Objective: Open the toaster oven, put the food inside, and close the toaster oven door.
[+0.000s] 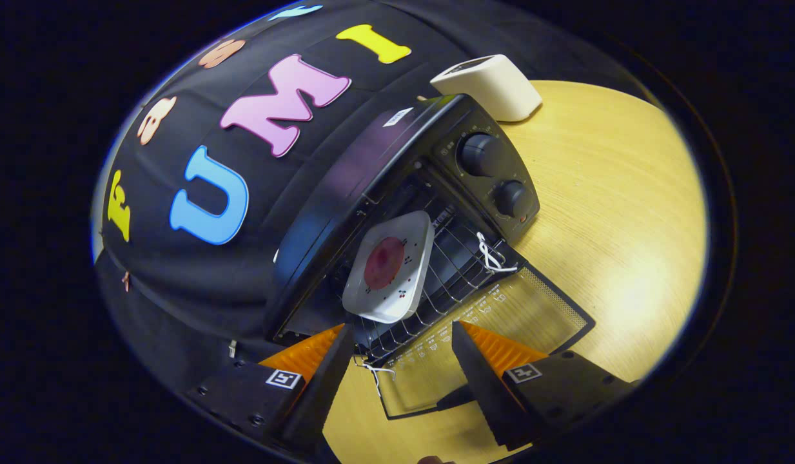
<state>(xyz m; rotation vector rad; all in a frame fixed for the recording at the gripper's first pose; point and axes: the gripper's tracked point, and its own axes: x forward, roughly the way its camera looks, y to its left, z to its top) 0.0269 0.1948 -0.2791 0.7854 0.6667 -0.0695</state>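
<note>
The black toaster oven [371, 167] stands on the wooden table with its glass door [500, 322] folded down flat towards me. A wire rack [455, 270] is slid partly out of it. On the rack rests a white square plate [403, 283] carrying a round dark-red piece of food [384, 263]. My gripper [403, 335] is open, fingers spread apart just short of the plate's near edge, above the lowered door, with nothing between them. The view is tilted.
Two black knobs [481, 154] sit on the oven's control panel. A white string [490, 254] is tied to the rack's corner. A white boxy device [490, 84] stands beyond the oven. Bare wooden tabletop [616, 212] lies beside the oven.
</note>
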